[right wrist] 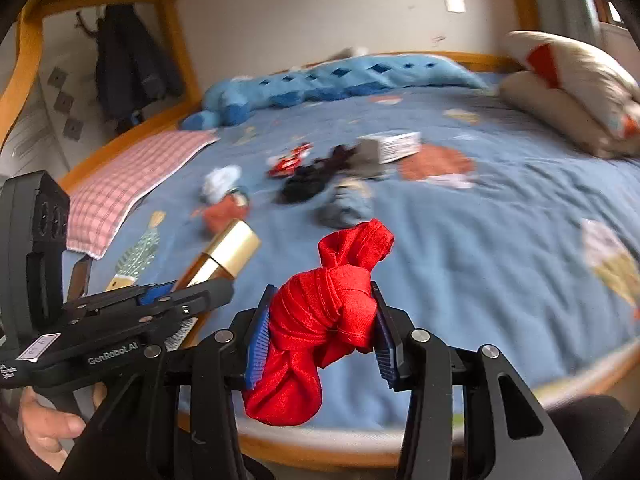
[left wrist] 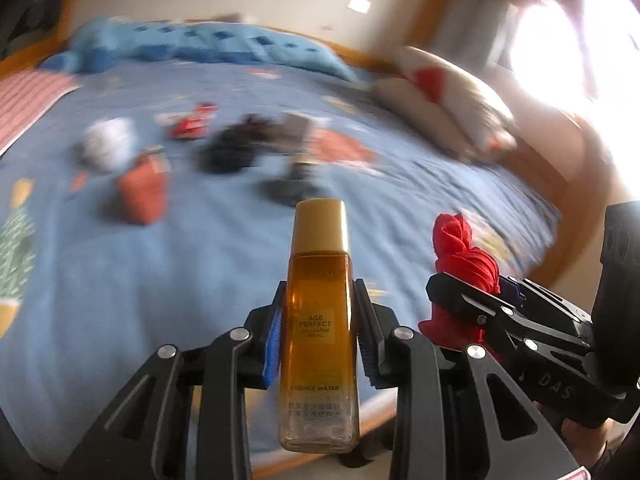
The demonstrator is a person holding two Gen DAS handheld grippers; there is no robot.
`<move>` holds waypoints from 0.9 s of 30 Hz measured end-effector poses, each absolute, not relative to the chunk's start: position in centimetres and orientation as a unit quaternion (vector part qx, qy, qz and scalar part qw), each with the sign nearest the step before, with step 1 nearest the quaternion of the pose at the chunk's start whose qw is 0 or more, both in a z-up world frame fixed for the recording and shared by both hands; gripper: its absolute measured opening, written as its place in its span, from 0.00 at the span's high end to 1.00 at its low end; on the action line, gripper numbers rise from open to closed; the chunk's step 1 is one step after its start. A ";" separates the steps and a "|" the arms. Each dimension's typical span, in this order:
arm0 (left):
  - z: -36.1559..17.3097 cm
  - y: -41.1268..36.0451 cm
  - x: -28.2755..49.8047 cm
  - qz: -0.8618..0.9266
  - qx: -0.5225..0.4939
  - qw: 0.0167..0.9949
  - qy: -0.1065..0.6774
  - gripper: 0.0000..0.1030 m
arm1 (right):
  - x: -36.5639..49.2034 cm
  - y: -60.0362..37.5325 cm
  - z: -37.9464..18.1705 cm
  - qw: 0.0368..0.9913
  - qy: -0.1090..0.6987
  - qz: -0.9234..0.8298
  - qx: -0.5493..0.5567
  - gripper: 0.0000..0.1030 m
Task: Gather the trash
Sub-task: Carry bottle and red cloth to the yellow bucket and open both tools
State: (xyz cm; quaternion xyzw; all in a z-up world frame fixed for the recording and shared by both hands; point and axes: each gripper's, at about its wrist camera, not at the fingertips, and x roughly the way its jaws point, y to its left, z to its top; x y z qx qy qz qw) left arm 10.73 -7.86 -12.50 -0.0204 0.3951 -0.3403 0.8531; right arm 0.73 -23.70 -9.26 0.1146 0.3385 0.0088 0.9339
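Centre-bottom of the left wrist view: our left gripper (left wrist: 318, 332), blue pads clamped on the flanks of a tall amber glass bottle with a pale gold cap (left wrist: 318, 320), held upright, we judge, to carry it clear of the blue printed bedspread (left wrist: 180, 264). Lower right: our right gripper (left wrist: 466, 304), gripping a knotted red cloth bundle (left wrist: 460, 256). Upper middle, blurred: a white crumpled wad (left wrist: 108, 142) and dark scraps (left wrist: 236, 148), uncollected.

Centre-bottom of the right wrist view: the red bundle squeezed between both pads, lifted off the bedspread. Lower left: the left gripper with the bottle's cap slanting out. Middle: a white carton (right wrist: 394, 145) and a grey crumpled piece (right wrist: 346, 202), remaining trash by our judgement.
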 end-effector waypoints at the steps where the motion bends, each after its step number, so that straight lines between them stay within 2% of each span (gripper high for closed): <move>1: -12.3 -9.2 10.1 -0.354 -0.015 0.848 0.395 0.69 | -0.4 -24.7 -9.0 0.935 0.334 -0.002 0.117 0.58; 13: -11.4 -25.6 0.0 -0.505 0.070 0.767 0.391 0.69 | -15.3 -38.2 -7.5 0.923 0.309 -0.171 0.154 0.58; 27: -15.7 -39.8 -13.9 -0.631 0.169 0.623 0.429 0.69 | -31.4 -46.2 -11.7 0.855 0.345 -0.321 0.216 0.58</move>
